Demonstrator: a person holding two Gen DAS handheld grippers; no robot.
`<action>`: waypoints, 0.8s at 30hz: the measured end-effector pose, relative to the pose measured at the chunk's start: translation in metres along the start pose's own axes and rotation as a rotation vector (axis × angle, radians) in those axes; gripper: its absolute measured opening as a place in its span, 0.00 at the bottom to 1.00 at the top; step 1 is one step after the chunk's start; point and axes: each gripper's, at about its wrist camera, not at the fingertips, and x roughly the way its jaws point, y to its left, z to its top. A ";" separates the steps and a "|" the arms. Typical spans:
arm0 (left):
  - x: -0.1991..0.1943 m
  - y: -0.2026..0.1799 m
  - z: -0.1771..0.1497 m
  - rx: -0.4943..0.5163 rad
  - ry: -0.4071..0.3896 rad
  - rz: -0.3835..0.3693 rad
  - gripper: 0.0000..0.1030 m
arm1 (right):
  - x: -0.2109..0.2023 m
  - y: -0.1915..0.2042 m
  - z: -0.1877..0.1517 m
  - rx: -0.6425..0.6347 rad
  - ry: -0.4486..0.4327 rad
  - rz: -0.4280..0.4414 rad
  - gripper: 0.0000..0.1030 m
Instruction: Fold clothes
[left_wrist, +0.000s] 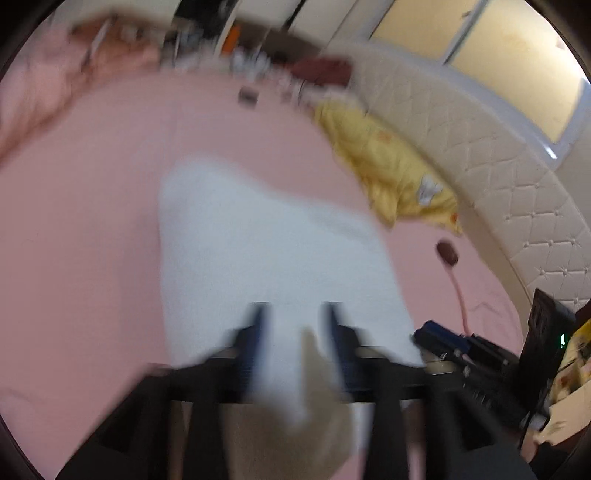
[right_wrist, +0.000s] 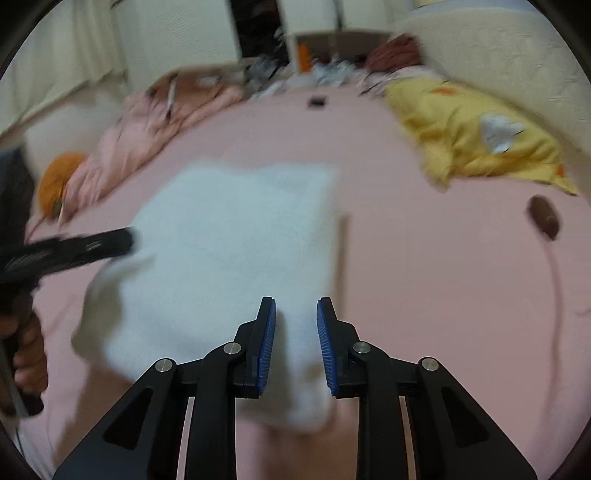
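A white garment (left_wrist: 266, 251) lies spread on the pink bed sheet (left_wrist: 81, 229), blurred by motion. My left gripper (left_wrist: 297, 314) has a corner of the white cloth bunched between its blue pads, lifted off the sheet. In the right wrist view my right gripper (right_wrist: 295, 310) has its pads part closed, with the near edge of the white garment (right_wrist: 236, 243) between them. The left gripper (right_wrist: 125, 240) also shows there at the garment's left edge.
A yellow blanket (right_wrist: 476, 136) lies at the right by the padded white headboard (left_wrist: 498, 177). A crumpled pink quilt (right_wrist: 147, 125) and an orange object (right_wrist: 59, 177) lie at the left. A dark brown object on a pink cord (right_wrist: 543, 218) lies at the right.
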 end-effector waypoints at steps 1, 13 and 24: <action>-0.001 0.000 0.009 0.006 -0.021 0.010 0.94 | -0.003 -0.003 0.012 0.011 -0.036 0.026 0.24; 0.060 -0.003 -0.005 0.142 0.078 0.156 0.66 | 0.154 -0.024 0.083 0.041 0.191 0.084 0.09; -0.006 -0.024 -0.072 0.196 0.024 0.065 0.66 | 0.004 0.016 -0.005 -0.043 -0.012 0.131 0.15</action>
